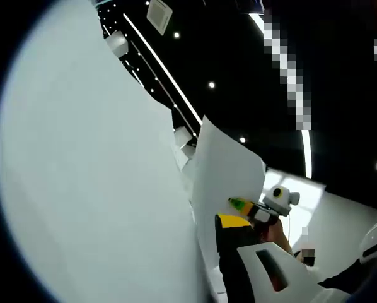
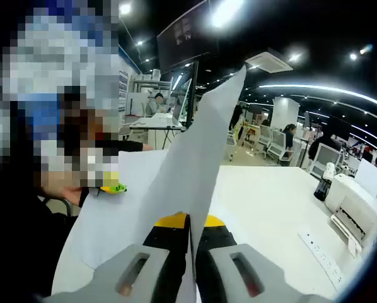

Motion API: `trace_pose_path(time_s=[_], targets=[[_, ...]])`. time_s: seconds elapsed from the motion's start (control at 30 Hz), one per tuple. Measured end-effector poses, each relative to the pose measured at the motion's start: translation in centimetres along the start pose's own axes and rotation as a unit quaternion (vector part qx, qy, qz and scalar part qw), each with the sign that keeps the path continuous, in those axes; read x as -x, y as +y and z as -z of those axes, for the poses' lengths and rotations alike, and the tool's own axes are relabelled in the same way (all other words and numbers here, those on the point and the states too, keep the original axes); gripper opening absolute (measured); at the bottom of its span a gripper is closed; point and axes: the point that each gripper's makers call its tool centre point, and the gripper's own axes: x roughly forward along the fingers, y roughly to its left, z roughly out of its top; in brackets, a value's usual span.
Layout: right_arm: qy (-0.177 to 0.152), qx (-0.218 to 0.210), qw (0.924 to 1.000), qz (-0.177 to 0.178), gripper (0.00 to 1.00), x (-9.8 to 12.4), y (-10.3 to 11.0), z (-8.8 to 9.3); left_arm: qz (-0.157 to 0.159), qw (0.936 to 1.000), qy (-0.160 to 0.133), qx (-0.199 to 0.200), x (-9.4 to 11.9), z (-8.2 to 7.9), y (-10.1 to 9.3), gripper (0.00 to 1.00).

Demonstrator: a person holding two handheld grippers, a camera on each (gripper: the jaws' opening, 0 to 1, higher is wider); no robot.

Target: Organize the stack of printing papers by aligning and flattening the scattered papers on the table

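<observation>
Right claw (image 2: pixel 193 243): jaws closed on the lower edge of a paper sheet (image 2: pixel 207 158), which stands on edge and rises toward 1 o'clock in the right gripper view. It is held aloft, off the counter (image 2: pixel 270 202), probably so it can be squared up and laid back flat on the pile.

A second sheet (image 2: pixel 122 208) lies or sags lower at 9 o'clock of the claw, spreading toward the person's side. Its far edge meets the left claw (image 2: pixel 113 187), seen as a yellow-green tip beside a hand (image 2: pixel 65 186). That pairing suggests the two claws are sharing the paper between them, one end each, to tension and straighten it.

Left gripper view: a large pale surface covers the frame from 12 round to 7 o'clock. It is likely paper pressed close to the lens, though it is too featureless to be sure. The left claw's own jaws are hidden here; whether they are pinched shut cannot be told from either view. At 4 o'clock the right claw (image 1: pixel 246 221) grips the upright sheet (image 1: pixel 226 183).

A printer (image 2: pixel 359 202) sits at 3 o'clock on the counter, well apart from the paper.
</observation>
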Motion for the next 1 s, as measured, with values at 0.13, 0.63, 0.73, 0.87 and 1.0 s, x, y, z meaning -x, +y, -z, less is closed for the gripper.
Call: trace_pose_path(time_s=[0.13, 0.63, 0.73, 0.87, 1.0], targets=[[-0.001, -0.001, 1.0, -0.003, 0.0, 0.0, 0.3, 0.0, -0.001, 1.0, 0.001, -0.005, -0.1, 0.0, 0.0, 0.2], [0.006, 0.003, 0.9997, -0.023, 0.0, -1.3, 1.7, 0.2, 0.002, 1.0, 0.003, -0.009, 0.0, 0.1, -0.2, 0.21], [0.005, 0.003, 0.9997, -0.024, 0.0, -1.5, 1.7, 0.2, 0.003, 0.9999, 0.004, -0.009, -0.1, 0.2, -0.2, 0.22], [0.006, 0.002, 0.9995, -0.03, 0.0, -1.7, 2.1, 0.2, 0.004, 0.9999, 0.002, -0.009, -0.1, 0.1, -0.3, 0.22], [0.007, -0.001, 0.9993, -0.036, 0.0, -1.9, 2.3, 0.4, 0.006, 1.0, 0.001, -0.006, -0.1, 0.1, -0.3, 0.23]])
